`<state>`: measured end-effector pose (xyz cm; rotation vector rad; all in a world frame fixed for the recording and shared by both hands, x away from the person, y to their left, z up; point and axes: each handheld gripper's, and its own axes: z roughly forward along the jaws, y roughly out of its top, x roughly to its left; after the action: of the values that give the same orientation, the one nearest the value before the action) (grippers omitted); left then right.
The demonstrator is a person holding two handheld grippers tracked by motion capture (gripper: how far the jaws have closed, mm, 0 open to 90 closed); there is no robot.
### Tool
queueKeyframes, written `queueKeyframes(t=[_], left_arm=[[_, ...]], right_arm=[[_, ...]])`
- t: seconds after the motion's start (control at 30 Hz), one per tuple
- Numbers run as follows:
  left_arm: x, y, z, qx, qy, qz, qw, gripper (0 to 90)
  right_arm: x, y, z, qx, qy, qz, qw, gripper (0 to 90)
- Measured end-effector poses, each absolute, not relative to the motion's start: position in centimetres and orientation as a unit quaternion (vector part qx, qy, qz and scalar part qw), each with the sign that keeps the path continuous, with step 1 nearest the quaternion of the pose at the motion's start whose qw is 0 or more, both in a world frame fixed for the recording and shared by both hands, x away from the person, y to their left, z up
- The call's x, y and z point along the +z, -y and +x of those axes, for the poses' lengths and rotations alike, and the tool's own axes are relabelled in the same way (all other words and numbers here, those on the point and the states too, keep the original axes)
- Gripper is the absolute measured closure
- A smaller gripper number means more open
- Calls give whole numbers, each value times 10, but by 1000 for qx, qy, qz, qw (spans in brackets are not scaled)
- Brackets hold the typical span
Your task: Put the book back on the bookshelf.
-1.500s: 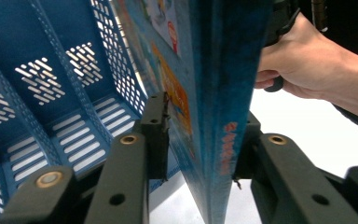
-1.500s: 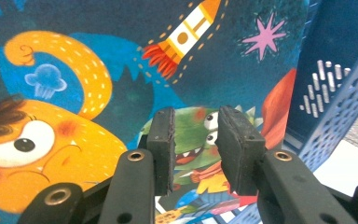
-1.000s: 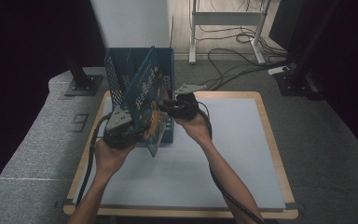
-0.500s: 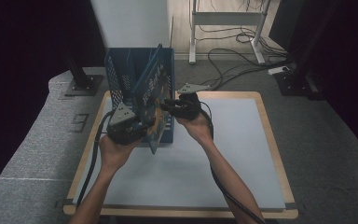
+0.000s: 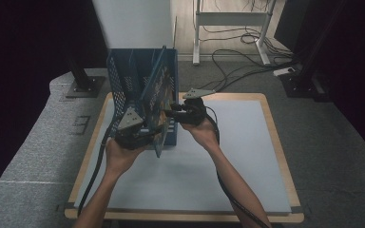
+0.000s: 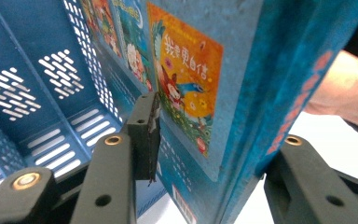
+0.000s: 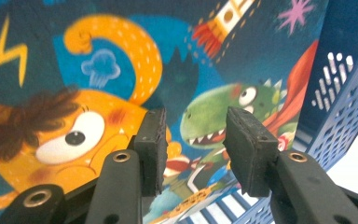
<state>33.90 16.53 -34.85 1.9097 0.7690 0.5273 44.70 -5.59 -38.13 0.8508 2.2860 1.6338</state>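
A blue slotted file basket [image 5: 123, 80] stands at the back left of the table. A thick picture book [image 5: 156, 90] with a bright cartoon cover leans tilted in it, its lower corner sticking out at the front. My left gripper [image 5: 153, 133] straddles that lower edge. In the left gripper view the book [image 6: 200, 93] sits between the jaws of my left gripper [image 6: 209, 154], which have just been opening, and the pads look eased off it. My right gripper [image 5: 168, 113] comes from the right, and its jaws have also just been opening. Its view shows my right gripper [image 7: 195, 144] open, facing the cover [image 7: 121, 70].
The pale blue mat on the wood-edged board [image 5: 228, 180] lies bare in front and to the right. Basket mesh walls [image 7: 349, 102] flank the book. Cables [image 5: 237, 57] and desk legs [image 5: 228, 21] lie on the floor behind. Grey carpeted ledges border the left.
Both hands stayed almost in place. The book has settled slightly deeper and more upright in the basket, and both pairs of jaws stand wider than before.
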Motion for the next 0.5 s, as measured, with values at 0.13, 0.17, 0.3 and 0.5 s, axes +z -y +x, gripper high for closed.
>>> queueKeyframes(t=[0.13,0.17,0.3,0.5], left_arm=[[-348,-166,342,222,-326,779,488,597],[-348,-166,342,229,-333,776,485,619],[-348,-164,341,251,-346,773,470,700],[-354,-157,345,259,-346,775,460,724]], right_arm=[[-389,56,446,544,-783,287,94,502],[-390,56,446,543,-785,285,91,492],[-395,52,444,533,-794,278,90,443],[-400,43,445,507,-809,277,111,385]])
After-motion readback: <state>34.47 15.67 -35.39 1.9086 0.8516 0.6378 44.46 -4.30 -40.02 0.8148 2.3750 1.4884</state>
